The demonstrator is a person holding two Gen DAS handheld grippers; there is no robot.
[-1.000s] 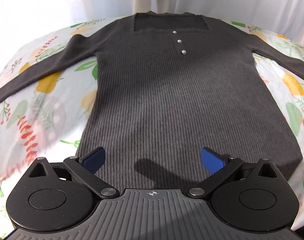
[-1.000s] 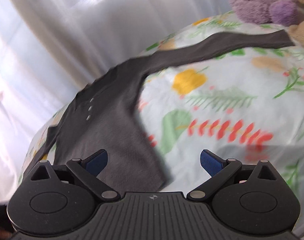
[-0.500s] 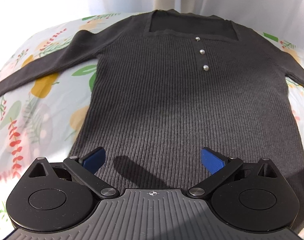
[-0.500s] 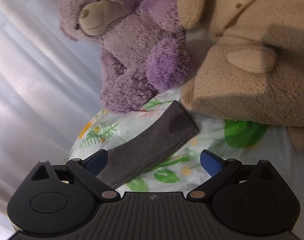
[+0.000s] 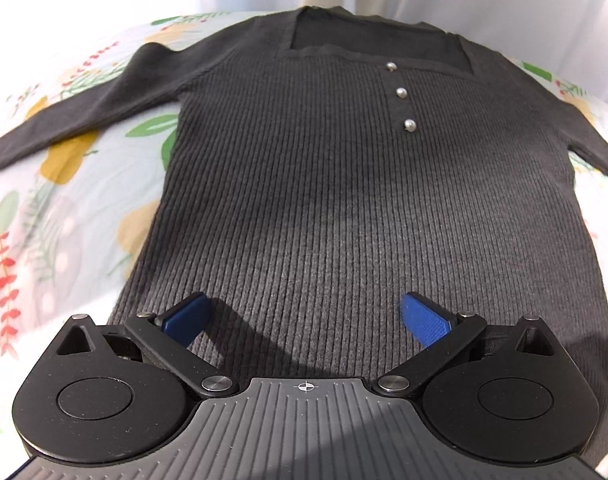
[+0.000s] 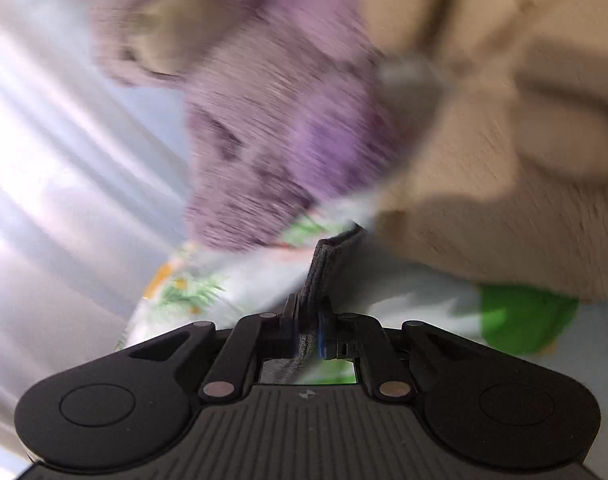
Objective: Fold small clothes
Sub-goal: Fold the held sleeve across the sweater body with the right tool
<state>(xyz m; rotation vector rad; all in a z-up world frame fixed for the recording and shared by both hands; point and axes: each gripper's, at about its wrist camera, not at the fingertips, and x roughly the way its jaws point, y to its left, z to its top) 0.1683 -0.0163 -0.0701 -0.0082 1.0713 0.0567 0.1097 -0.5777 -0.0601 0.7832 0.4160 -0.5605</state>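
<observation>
A dark grey ribbed sweater [image 5: 344, 184] lies flat, front up, on the floral sheet, with a square neckline and three pearl buttons [image 5: 401, 92]. Its sleeves spread out to both sides. My left gripper [image 5: 306, 316] hovers open over the hem, nothing between its blue pads. In the right wrist view my right gripper [image 6: 308, 330] has just closed, and its pads pinch the sleeve cuff [image 6: 324, 260], which stands up in a fold between the fingers. That view is blurred by motion.
A purple plush bear [image 6: 263, 120] and a beige plush toy [image 6: 504, 140] sit close behind the cuff. The floral bed sheet [image 5: 63, 208] lies under everything. White curtains [image 5: 484, 0] hang behind the bed.
My right gripper swung from the sweater body to the sleeve end beside the plush toys and closed on the cuff. My left gripper drifted over the hem and stayed open.
</observation>
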